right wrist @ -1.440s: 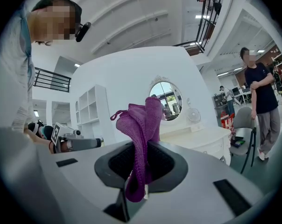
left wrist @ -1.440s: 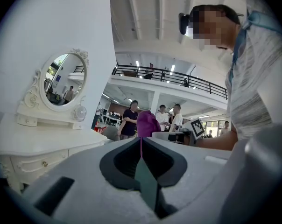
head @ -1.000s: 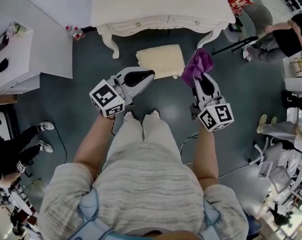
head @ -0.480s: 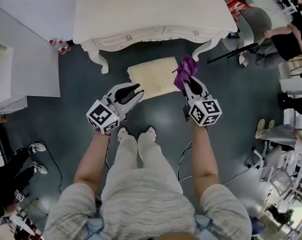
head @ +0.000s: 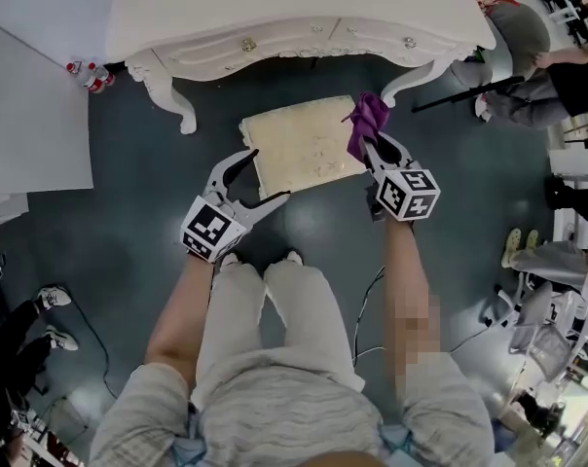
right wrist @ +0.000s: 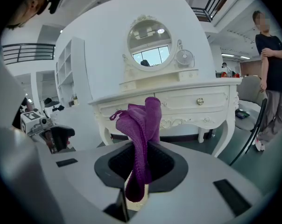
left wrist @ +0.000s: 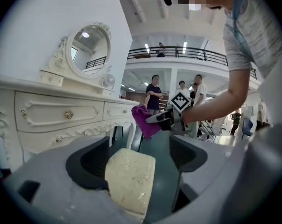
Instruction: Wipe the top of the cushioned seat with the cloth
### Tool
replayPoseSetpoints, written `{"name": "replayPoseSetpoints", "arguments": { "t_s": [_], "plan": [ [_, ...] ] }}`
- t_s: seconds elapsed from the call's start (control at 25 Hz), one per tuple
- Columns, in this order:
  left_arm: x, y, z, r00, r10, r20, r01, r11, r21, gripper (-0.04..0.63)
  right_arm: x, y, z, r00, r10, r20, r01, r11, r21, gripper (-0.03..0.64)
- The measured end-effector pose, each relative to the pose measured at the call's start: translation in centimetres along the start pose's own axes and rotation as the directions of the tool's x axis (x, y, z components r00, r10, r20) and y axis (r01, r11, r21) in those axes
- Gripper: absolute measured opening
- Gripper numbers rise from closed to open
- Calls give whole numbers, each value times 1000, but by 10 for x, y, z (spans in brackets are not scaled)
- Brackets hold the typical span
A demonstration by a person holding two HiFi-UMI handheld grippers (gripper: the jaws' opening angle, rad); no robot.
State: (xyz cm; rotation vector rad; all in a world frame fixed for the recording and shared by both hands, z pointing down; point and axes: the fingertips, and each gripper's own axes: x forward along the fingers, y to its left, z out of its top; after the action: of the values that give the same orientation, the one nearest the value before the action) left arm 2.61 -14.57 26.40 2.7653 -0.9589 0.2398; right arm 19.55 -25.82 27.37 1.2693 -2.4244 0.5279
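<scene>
Carefully now: your left gripper (head: 268, 175) has its fingers (head: 228, 170) wide apart. They have just been opening, and the near left corner of the cushioned seat (head: 309, 144) stands between them without being pinched. If you close there off-centre, I think the seat can tilt or slide on the floor (head: 128, 193). Your right gripper (head: 374, 150) is clamped on the purple cloth (head: 368, 120), which stands in a bunch over the right edge of the seat. Very little cloth hangs below the fingers, so hard plastic may scrape the cushion instead. Further on, the dressing table's leg (head: 411, 78) is near the cloth and could catch it. Both your forearms reach forward and down, the left gripper almost level, the right one tipped lower.
</scene>
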Motion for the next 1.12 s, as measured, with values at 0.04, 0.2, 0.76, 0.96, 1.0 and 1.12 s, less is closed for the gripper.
{"name": "replayPoseSetpoints", "arguments": {
  "t_s": [0.04,0.2,0.76,0.96,1.0,1.12],
  "plan": [
    [4,4,-19,1000,10,-15,-10,1000,14,410,10,-8,-12,999,-17,-28,17,1000,-8,57],
    [19,15,-83,998,16,-62,-12,998,59,496,51,-44,-54,988,-70,-136,66,997,-33,57],
    [68,47,-216,986,-10,-165,29,993,116,594,135,-121,-126,920,-199,-338,152,975,-160,57],
    [76,41,-247,990,-12,-140,33,988,149,594,151,-135,-138,900,-272,-340,195,950,-243,58],
    [77,39,-252,991,-13,-130,33,988,151,594,153,-136,-139,901,-281,-330,202,946,-254,58],
    [80,36,-266,994,-17,-105,33,988,150,594,158,-136,-143,903,-299,-309,218,937,-271,58]
  ]
}}
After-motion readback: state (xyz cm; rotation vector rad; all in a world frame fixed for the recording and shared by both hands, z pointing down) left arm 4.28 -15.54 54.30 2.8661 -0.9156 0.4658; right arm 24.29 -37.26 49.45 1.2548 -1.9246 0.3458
